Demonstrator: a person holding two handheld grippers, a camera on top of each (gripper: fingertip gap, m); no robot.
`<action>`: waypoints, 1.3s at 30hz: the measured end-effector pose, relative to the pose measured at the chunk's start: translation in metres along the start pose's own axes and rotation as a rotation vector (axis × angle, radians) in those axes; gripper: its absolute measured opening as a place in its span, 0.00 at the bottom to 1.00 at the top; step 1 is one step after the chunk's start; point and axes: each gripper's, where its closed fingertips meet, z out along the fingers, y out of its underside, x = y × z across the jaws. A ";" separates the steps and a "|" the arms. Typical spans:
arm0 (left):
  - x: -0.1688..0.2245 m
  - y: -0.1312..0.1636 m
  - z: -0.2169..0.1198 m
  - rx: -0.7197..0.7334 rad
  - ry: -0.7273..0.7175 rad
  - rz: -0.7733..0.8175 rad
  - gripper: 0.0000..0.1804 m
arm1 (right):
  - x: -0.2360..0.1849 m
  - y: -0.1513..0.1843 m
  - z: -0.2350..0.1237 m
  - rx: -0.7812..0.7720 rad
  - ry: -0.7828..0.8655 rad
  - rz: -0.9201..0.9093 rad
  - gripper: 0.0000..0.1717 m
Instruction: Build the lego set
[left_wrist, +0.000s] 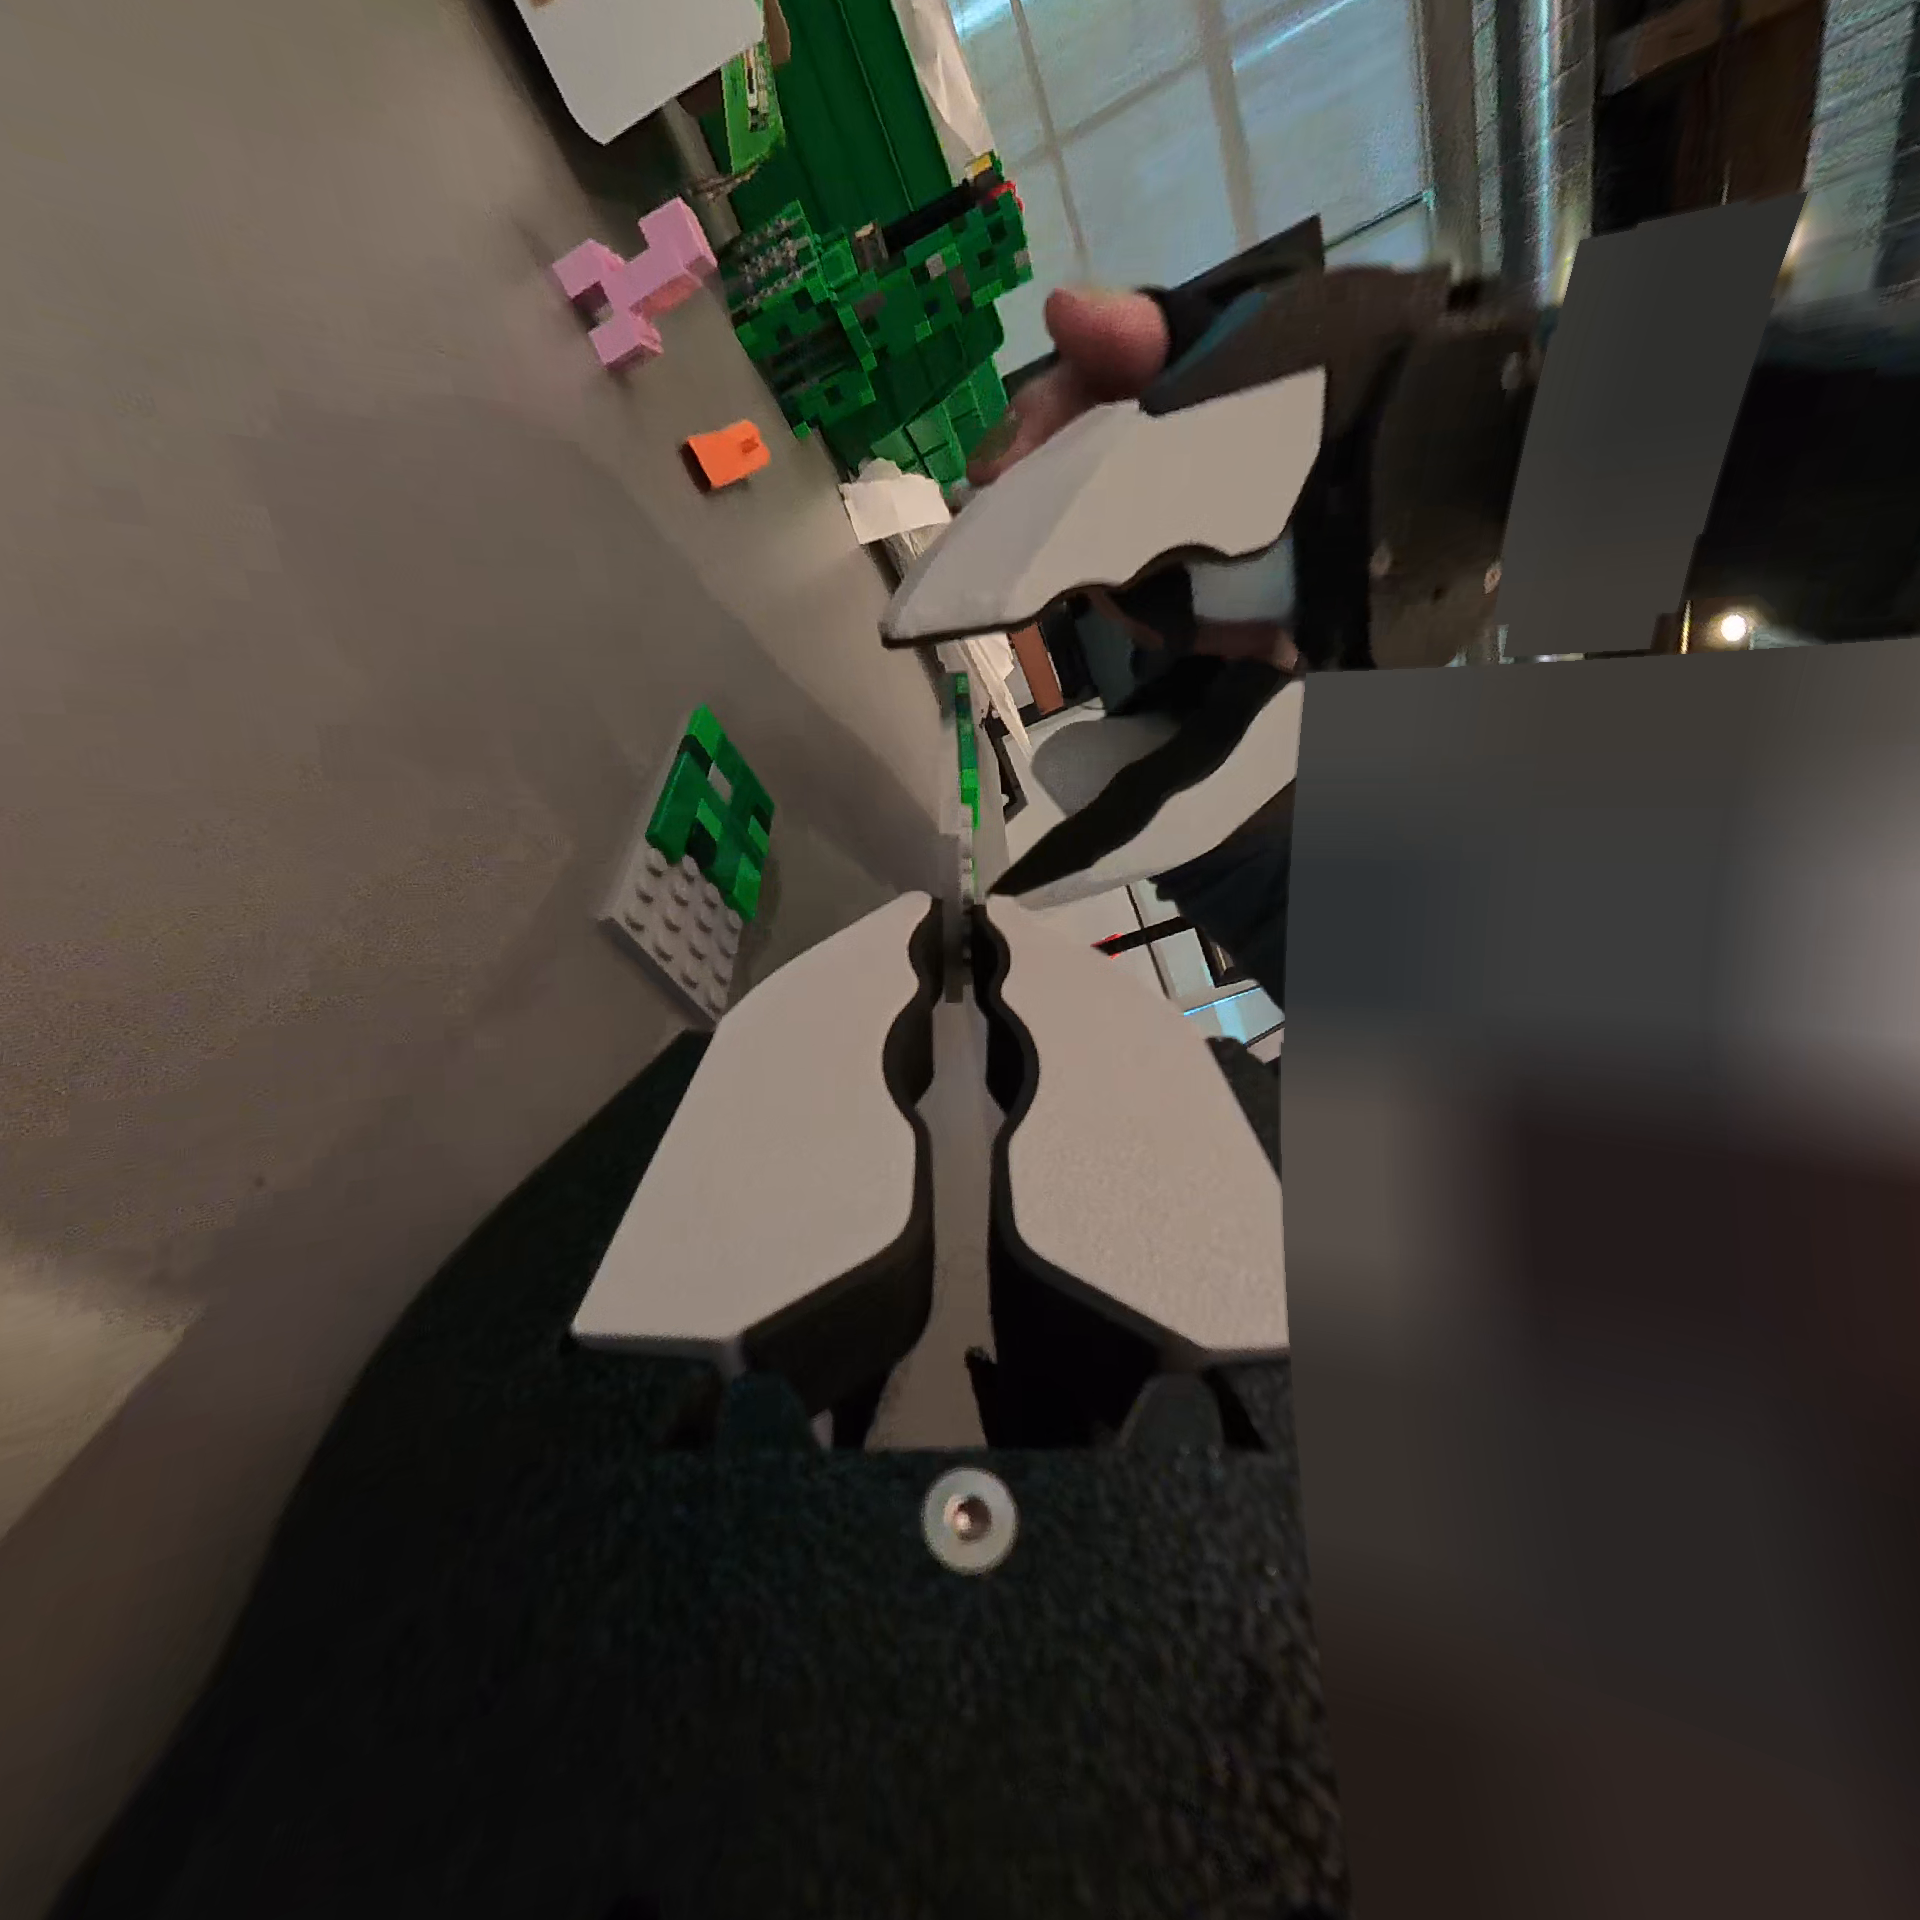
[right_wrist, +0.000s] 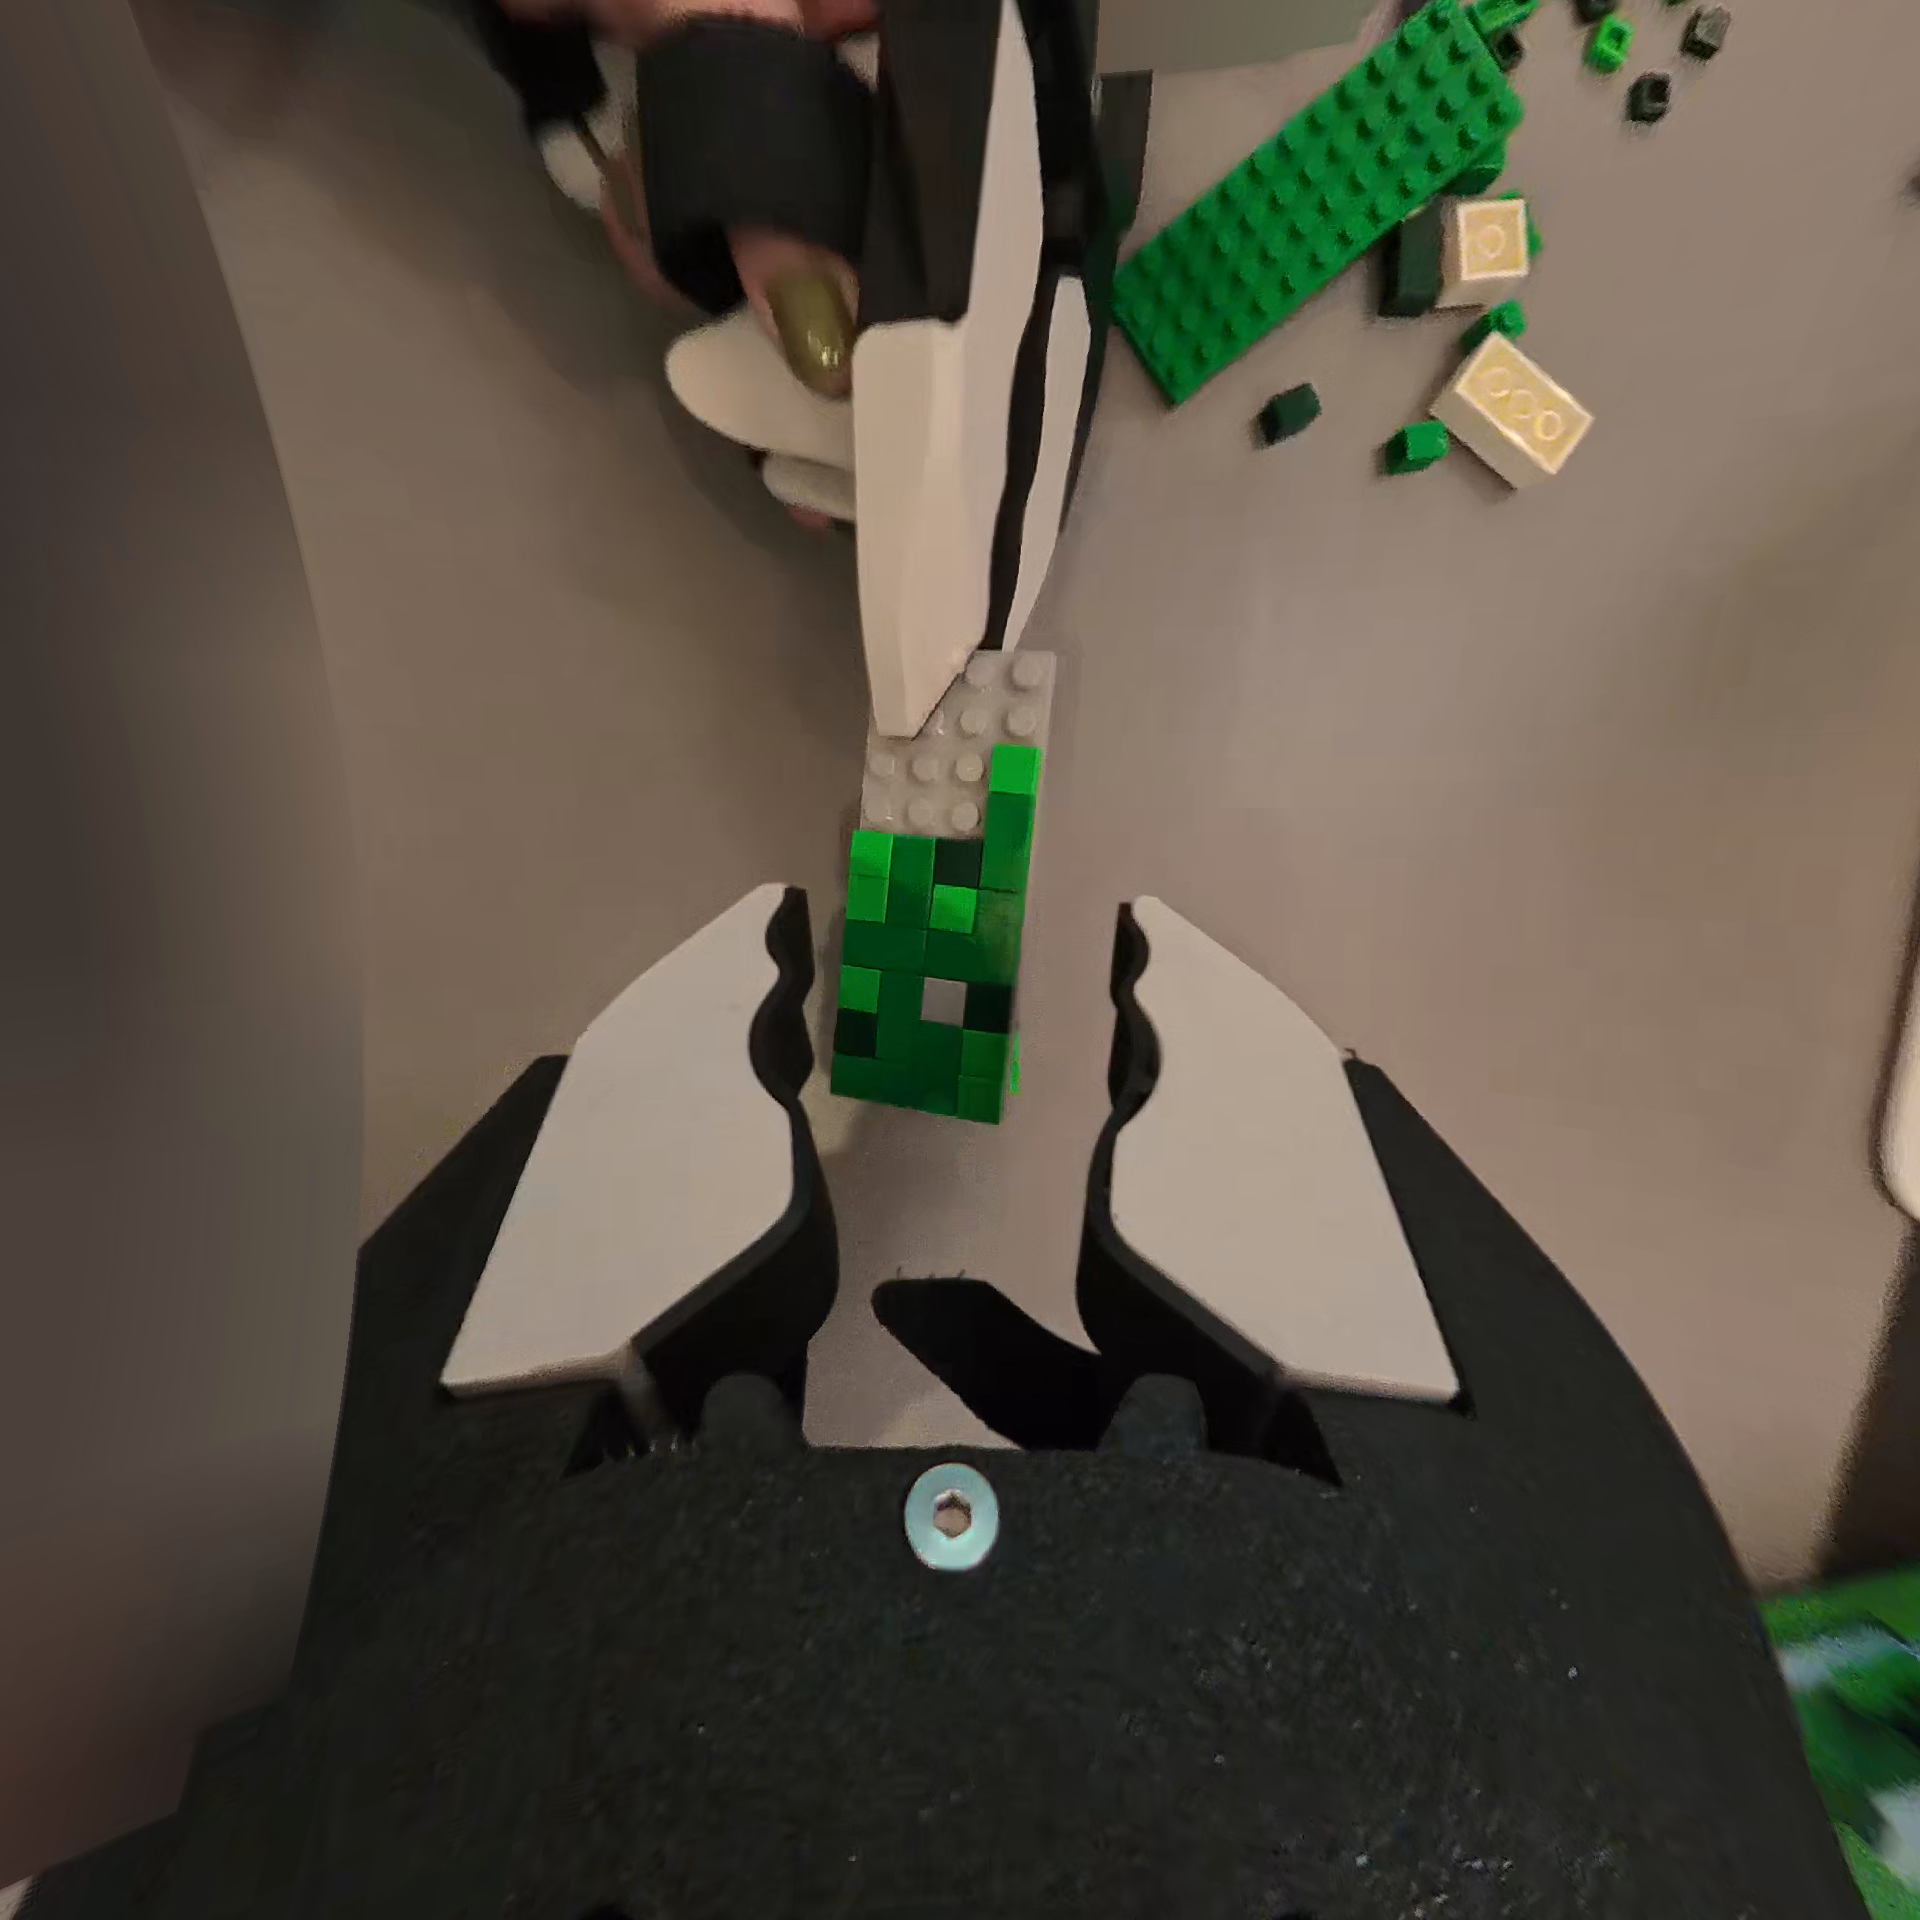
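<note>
Stretching under both tools is a plain grey table (right_wrist: 1455, 831); the left gripper (left_wrist: 961, 925) is clamped on the grey end of a grey plate with green tiles (right_wrist: 935, 977); the right gripper (right_wrist: 961, 914) stands apart around the green end, not pressing; beyond lie a green baseplate (right_wrist: 1320, 197) and loose bricks; windows (left_wrist: 1195, 114) far behind.

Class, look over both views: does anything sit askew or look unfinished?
Yes. The grey studded plate that the left gripper pinches is only partly tiled green, with one grey gap among the tiles. The right gripper stands open around it.
</note>
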 end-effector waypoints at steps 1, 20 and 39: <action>0.001 -0.001 -0.001 0.008 0.004 -0.001 0.02 | 0.001 0.002 0.001 -0.027 0.043 -0.028 0.29; 0.028 -0.085 -0.135 0.568 -0.388 0.651 0.31 | 0.049 0.050 0.035 -0.196 -0.054 0.034 0.20; 0.006 -0.094 -0.328 0.713 -1.411 1.012 0.19 | 0.115 -0.126 0.057 0.042 0.137 0.028 0.08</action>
